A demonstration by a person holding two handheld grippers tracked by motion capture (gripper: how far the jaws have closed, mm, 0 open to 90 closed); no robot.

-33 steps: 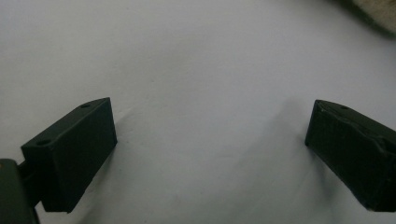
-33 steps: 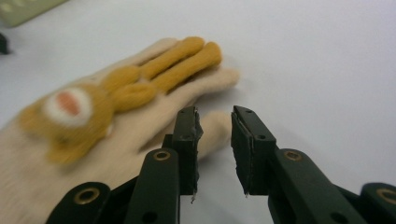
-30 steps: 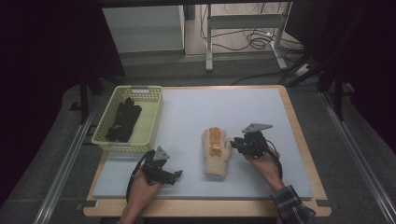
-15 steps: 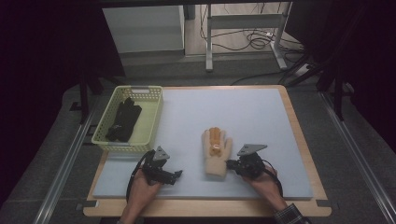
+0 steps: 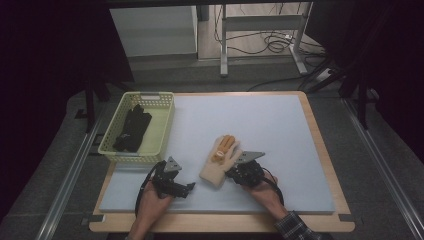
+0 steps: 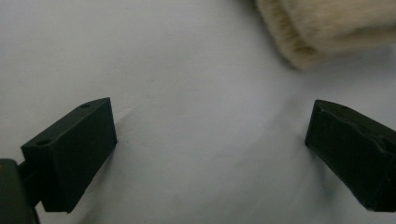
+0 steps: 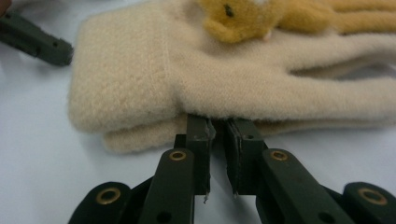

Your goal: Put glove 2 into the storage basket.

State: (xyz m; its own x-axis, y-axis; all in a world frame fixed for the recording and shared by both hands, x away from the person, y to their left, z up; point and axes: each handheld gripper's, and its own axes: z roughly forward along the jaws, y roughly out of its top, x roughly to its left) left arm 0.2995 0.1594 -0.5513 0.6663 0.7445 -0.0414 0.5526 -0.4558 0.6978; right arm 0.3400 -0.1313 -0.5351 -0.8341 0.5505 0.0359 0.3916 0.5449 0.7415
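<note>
Since a second ago: right gripper (image 5: 231, 173) drawn down from beside the glove's fingers toward the near edge of the blue mat (image 5: 280, 130), now at the side of the cream knitted glove (image 5: 218, 162) near its cuff. Jaws just closing, then easing slightly apart; in the right gripper view (image 7: 219, 140) nearly pressed together, a thin gap between them, tips tucked under the glove's side edge; cannot tell whether any fabric is pinched. Glove itself unmoved, lying flat in the near middle of the mat, cuff toward the near edge, orange-yellow fingers (image 5: 223, 146) pointing away. Orange plush patch (image 7: 243, 16) with a small dark dot seen on the glove's back.

Left gripper (image 5: 182, 189) unchanged in place, resting near the mat's near-left corner, just left of the cuff. Jaws spread wide in the left gripper view (image 6: 210, 144), bare mat between them, cuff end of the glove (image 6: 322, 28) just beyond the tips, apart from them.

Pale green mesh basket (image 5: 160, 131) at the mat's left edge, unchanged, holding dark gloves (image 5: 131, 127).

No brand, label or readable writing anywhere on glove, basket or grippers.
</note>
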